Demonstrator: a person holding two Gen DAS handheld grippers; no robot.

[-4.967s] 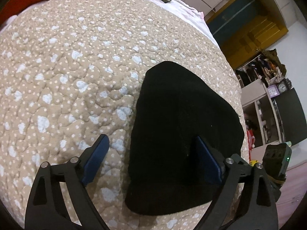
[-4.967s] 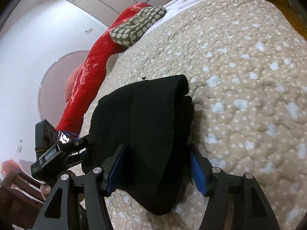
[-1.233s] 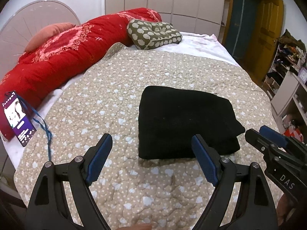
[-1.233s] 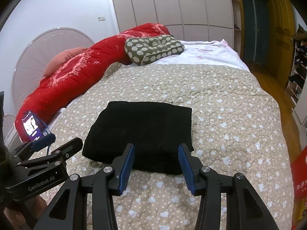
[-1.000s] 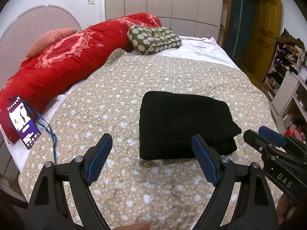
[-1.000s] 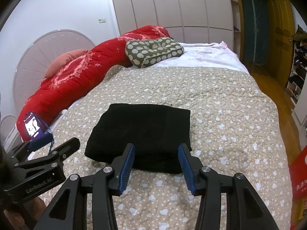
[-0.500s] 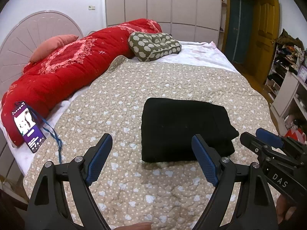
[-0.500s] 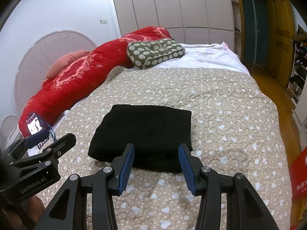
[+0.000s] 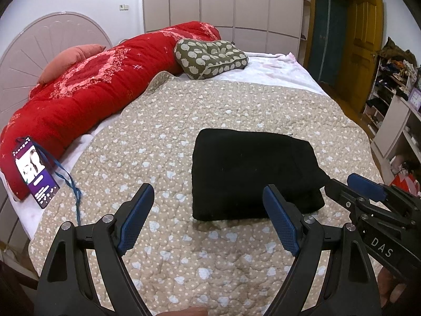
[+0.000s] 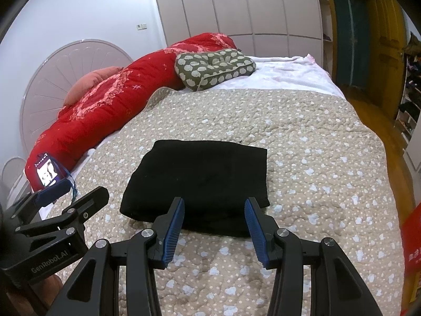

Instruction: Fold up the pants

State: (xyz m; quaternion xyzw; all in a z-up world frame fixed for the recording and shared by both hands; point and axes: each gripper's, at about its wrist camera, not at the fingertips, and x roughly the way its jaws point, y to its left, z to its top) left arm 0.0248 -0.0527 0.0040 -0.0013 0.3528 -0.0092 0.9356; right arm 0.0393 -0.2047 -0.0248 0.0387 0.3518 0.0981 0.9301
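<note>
Black pants (image 9: 252,176) folded into a chunky rectangle, lying flat on the beige dotted quilt (image 9: 168,131), roughly mid-bed and a bit toward the near edge. Nothing touching them.

Left gripper (image 9: 208,221) spread wide, blue pads empty, hovering over the quilt just short of the near edge of the pants. Right gripper (image 10: 214,220) also parted, though narrower, nothing between the pads either, lined up with the near edge of the bundle from above.

Left wrist view only: open shelving (image 9: 392,105) crammed with clothes by the right side of the bed, plus a side look at the right gripper (image 9: 365,192) poking in from the right edge, its near-right corner of the pants looking lumpier with layers showing. Right wrist view only: the left gripper (image 10: 71,197) seen from the side at lower left, and a red thing (image 10: 411,258) at the right margin, too cut off to identify.

Both views: red comforter (image 9: 86,84) rolled along the bed's left edge, green patterned cushion (image 9: 210,58) at the far end, phone (image 9: 35,168) with lit screen and blue cord on the left edge, white wardrobe doors (image 10: 236,5) behind.
</note>
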